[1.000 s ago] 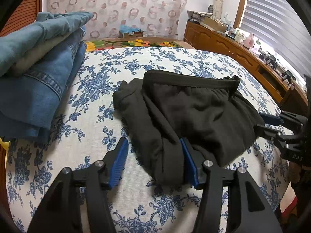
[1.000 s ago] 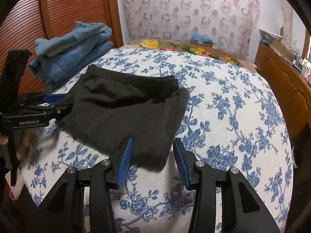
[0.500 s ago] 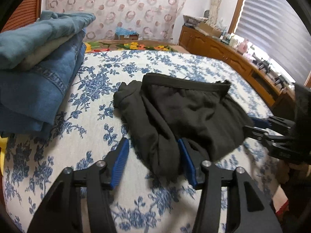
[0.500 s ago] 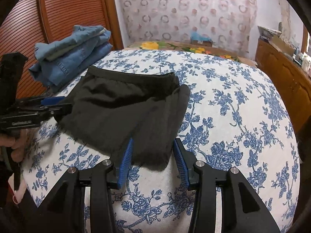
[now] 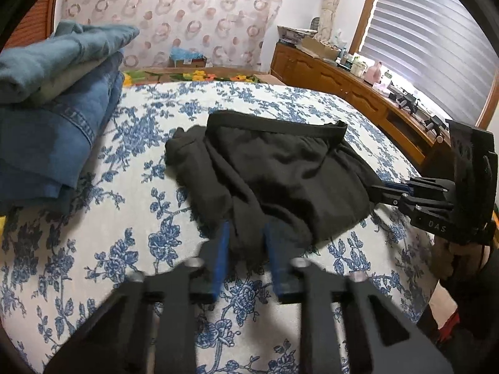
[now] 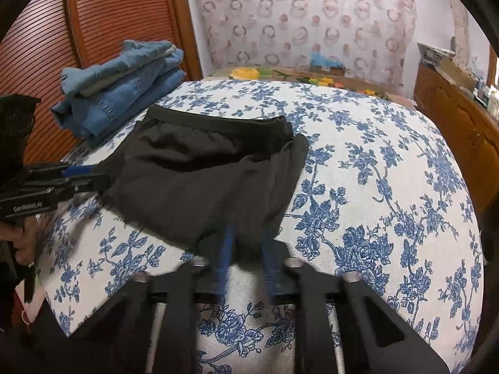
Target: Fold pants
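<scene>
Black pants (image 5: pixel 280 168) lie folded on the flowered bed cover (image 5: pixel 124 218), waistband at the far side. My left gripper (image 5: pixel 246 246) sits at their near left corner, its jaws closing with bunched black cloth pinched between the blue pads. In the right wrist view my right gripper (image 6: pixel 246 246) is at the near right corner of the pants (image 6: pixel 199 174), its jaws closing on the hem too. Each view shows the other gripper at the side of the cloth: the right gripper (image 5: pixel 386 191) and the left gripper (image 6: pixel 90 176).
A stack of folded jeans (image 5: pixel 46 109) lies at the far left of the bed, beside a slatted wooden door (image 6: pixel 93 31). A wooden cabinet (image 5: pixel 358 93) with clutter runs along the right wall. A person's hand (image 6: pixel 18 237) holds the left gripper.
Both pairs of jaws have narrowed from wide apart to tight on the near edge of the pants. The left gripper has tilted slightly; the right has stayed put.
</scene>
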Motion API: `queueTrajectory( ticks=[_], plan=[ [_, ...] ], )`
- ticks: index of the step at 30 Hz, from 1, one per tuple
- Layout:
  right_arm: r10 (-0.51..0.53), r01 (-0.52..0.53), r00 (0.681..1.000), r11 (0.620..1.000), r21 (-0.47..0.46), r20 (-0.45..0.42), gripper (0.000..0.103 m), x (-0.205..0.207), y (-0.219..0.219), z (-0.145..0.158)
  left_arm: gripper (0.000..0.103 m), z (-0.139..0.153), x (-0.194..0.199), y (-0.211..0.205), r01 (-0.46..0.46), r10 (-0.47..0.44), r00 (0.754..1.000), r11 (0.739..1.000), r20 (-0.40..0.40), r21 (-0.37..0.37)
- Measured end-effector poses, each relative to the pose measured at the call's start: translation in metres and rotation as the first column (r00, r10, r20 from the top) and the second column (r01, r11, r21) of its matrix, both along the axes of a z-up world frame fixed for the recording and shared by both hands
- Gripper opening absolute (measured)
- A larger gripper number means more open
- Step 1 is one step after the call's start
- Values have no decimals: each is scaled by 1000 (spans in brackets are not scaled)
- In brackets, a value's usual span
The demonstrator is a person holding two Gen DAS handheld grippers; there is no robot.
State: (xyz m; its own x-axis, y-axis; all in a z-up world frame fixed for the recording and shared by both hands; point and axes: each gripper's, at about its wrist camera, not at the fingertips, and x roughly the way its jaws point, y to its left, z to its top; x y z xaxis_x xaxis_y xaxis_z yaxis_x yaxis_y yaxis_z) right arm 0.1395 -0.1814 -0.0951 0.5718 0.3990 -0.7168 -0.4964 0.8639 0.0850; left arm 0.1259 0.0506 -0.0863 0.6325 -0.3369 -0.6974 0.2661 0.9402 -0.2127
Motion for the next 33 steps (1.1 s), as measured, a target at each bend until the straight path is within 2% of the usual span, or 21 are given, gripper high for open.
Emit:
queueTrajectory(
  ticks=[3, 8, 16, 25, 33],
  plan=[
    [-7, 7, 1000, 1000, 0, 8, 6, 0, -2, 2, 9, 6, -6, 4, -10, 10, 1000, 1000, 25, 3],
    [-11, 11, 1000, 1000, 5, 29, 5, -7, -10, 8, 8, 21, -21, 17, -16, 18, 998, 999, 54, -33],
    [12, -14, 999, 999, 35, 46, 4, -30, -17, 25, 8, 16, -42, 14, -9, 10, 999, 1000, 36, -22],
    [16, -19, 999, 999, 43, 49, 5, -59, -27, 30, 9, 30, -65, -4, 22, -22, 999, 1000, 45, -1],
    [18, -19, 1000, 999, 41, 21, 5, -72, -35, 23, 15, 37, -73, -9, 30, -30, 999, 1000, 42, -1]
  ],
)
